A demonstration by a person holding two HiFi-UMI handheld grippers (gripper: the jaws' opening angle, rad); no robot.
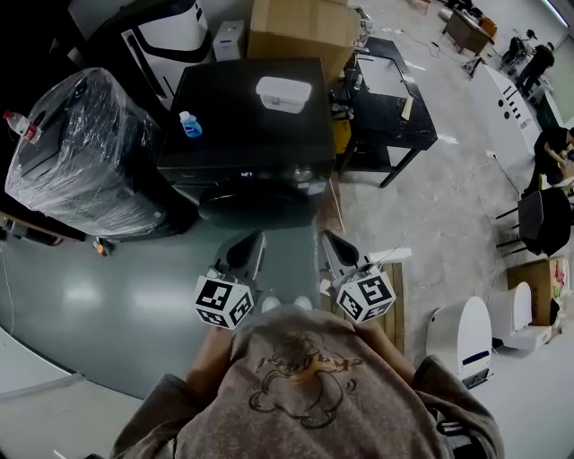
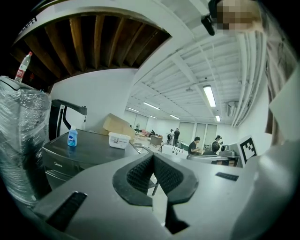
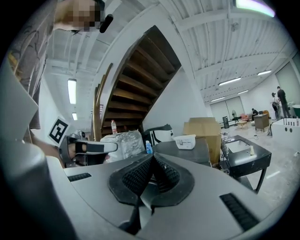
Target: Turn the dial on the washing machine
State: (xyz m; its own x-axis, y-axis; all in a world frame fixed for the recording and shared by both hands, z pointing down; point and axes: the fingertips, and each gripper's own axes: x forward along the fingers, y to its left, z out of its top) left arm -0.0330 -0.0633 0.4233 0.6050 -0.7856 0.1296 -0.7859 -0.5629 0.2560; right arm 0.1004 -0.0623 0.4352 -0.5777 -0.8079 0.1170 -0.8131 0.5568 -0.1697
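The black washing machine (image 1: 251, 116) stands straight ahead, with its round door (image 1: 256, 206) facing me. A small silver dial (image 1: 303, 174) sits on its front panel, right of centre. A blue bottle (image 1: 189, 125) and a white box (image 1: 283, 94) rest on its lid. My left gripper (image 1: 249, 244) and right gripper (image 1: 334, 242) hover side by side, a short way in front of the door and touching nothing. Both are shut and hold nothing, as the left gripper view (image 2: 153, 157) and right gripper view (image 3: 153, 159) show. The machine's lid (image 3: 187, 152) lies beyond the right jaws.
A plastic-wrapped appliance (image 1: 81, 152) stands left of the machine. A cardboard box (image 1: 300, 27) is behind it and a black table (image 1: 386, 99) to its right. A white appliance (image 1: 462, 336) and a wooden pallet (image 1: 395, 296) are on the floor at my right.
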